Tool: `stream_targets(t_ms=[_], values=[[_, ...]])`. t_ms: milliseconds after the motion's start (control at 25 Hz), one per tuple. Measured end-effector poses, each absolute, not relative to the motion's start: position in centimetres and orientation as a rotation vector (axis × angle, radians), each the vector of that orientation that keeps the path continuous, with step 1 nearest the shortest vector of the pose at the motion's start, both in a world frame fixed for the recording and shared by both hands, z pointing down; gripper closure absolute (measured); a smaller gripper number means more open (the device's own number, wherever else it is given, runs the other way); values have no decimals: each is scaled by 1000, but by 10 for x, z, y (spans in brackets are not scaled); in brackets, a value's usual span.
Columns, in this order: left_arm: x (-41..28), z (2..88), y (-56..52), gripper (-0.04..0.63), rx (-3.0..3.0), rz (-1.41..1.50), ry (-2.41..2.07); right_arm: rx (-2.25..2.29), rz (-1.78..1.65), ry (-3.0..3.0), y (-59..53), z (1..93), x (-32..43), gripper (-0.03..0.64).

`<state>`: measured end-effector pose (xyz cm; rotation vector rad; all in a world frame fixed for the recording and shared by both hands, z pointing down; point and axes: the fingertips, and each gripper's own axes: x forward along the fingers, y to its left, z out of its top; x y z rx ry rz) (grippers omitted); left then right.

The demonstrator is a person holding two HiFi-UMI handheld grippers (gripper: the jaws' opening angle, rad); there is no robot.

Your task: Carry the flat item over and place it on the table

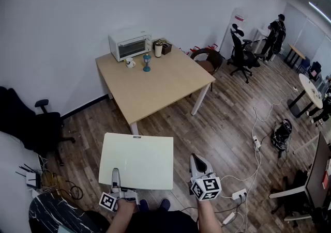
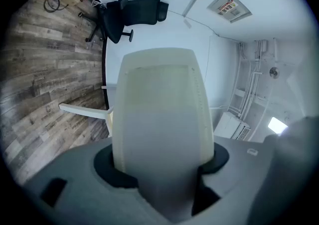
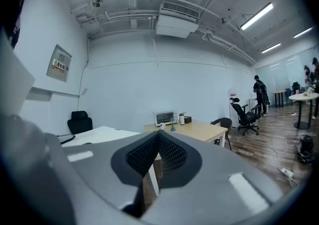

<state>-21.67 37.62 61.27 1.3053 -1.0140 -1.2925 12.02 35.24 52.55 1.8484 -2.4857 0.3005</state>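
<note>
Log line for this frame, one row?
left tongs: shut on board | right tongs: shut, empty | board: held, short of table

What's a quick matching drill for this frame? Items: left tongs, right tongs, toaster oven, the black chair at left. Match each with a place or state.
1 left tongs
2 right tongs
3 toaster oven
4 left black chair

A on the wooden table, far corner
B shut, empty
C on the floor by the wall
D shut on the flat white board

Pairs: 1-D, 2-B, 3-A, 4-C
</note>
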Motion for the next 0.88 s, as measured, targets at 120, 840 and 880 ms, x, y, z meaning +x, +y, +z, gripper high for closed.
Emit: stream_targets(t_ms=[120, 840, 880], values=[[-211, 615, 376, 310, 1295, -1291, -1016, 1848, 297, -2488, 351, 525, 125, 611], [-176, 611, 385, 310, 1336, -1295, -1031, 1851, 293, -2518, 359, 529, 162, 611], [-174, 610, 386, 310, 1341, -1296, -1031, 1852, 282, -2520, 359, 529, 165, 611]])
